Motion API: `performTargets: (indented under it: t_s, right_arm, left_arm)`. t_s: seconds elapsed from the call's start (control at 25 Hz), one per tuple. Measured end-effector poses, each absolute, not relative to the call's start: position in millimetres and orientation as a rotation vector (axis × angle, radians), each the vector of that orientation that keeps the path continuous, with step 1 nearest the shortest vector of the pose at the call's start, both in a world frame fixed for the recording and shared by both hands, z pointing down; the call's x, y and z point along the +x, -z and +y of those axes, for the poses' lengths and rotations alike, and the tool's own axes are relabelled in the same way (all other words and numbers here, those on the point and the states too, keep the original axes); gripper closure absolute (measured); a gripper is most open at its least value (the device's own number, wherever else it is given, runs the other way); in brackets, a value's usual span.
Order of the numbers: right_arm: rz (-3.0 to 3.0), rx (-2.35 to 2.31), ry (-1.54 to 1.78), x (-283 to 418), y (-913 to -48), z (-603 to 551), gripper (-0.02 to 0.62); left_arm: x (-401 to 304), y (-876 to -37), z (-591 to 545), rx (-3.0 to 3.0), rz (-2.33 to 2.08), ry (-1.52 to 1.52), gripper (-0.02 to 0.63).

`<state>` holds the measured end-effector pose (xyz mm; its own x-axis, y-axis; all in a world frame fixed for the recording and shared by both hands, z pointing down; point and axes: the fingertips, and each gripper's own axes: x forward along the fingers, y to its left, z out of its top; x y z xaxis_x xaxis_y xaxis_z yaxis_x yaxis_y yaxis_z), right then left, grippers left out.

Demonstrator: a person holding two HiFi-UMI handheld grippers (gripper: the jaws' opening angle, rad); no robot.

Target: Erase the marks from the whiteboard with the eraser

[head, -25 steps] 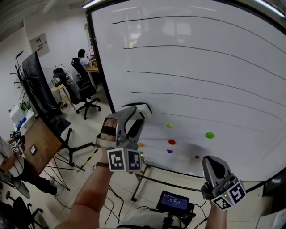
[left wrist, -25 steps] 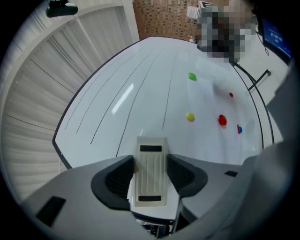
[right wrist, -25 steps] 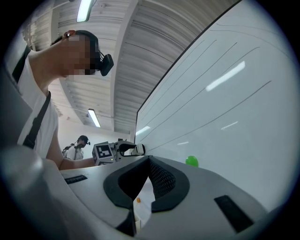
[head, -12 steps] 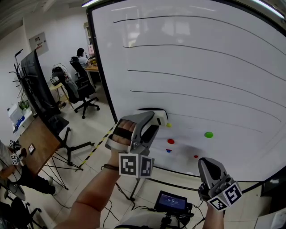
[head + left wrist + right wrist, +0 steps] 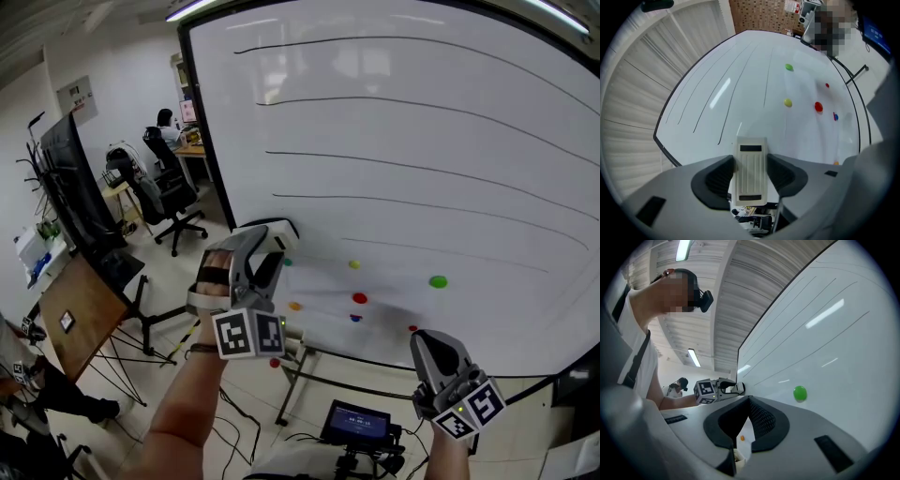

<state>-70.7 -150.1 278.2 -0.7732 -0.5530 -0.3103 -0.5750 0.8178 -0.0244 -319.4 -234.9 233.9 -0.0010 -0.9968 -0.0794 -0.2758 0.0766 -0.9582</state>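
Note:
A large whiteboard (image 5: pixel 403 112) carries several long black lines (image 5: pixel 375 161) across it. My left gripper (image 5: pixel 261 246) is shut on a cream eraser (image 5: pixel 274 231) at the board's lower left, just under the start of the fourth line. In the left gripper view the ribbed eraser (image 5: pixel 751 176) sits clamped between the jaws of the left gripper (image 5: pixel 750 158), its far end at the board (image 5: pixel 740 84). My right gripper (image 5: pixel 433 345) hangs low at the right, below the board, shut and holding nothing (image 5: pixel 749 401).
Round magnets dot the lower board: green (image 5: pixel 438 281), yellow (image 5: pixel 353 265), red (image 5: pixel 359 298), orange (image 5: pixel 294 306). To the left stand an office chair (image 5: pixel 169 192), a black panel (image 5: pixel 80 187) and a wooden table (image 5: pixel 80 305). A small screen (image 5: pixel 358 427) sits below the board.
The left gripper swept right along the board's lower part with the eraser, then came back left past where it began. The right gripper has barely moved.

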Motion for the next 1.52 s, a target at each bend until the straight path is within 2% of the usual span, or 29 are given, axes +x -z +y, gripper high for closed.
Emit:
performTargets:
  t_s: [0.28,1.16,1.52]
  right_arm:
    - [2.691,-0.875,-0.081,-81.7,-282.5,-154.1,0.578]
    - [2.733,-0.889,-0.106,-53.2,-289.0,-150.1,0.578]
    - [2.752,-0.855,-0.101,-31.4,-286.1,-153.6,0.578]
  left_arm:
    - [-309.9,-235.6,-238.4,-1.377,1.402,0.969,0.351]
    - [-179.5,-234.7,-228.9,-1.446,1.156,0.8,0.351]
    - [-190.8,-243.8,-230.3,-1.56,1.222,0.796,0.347]
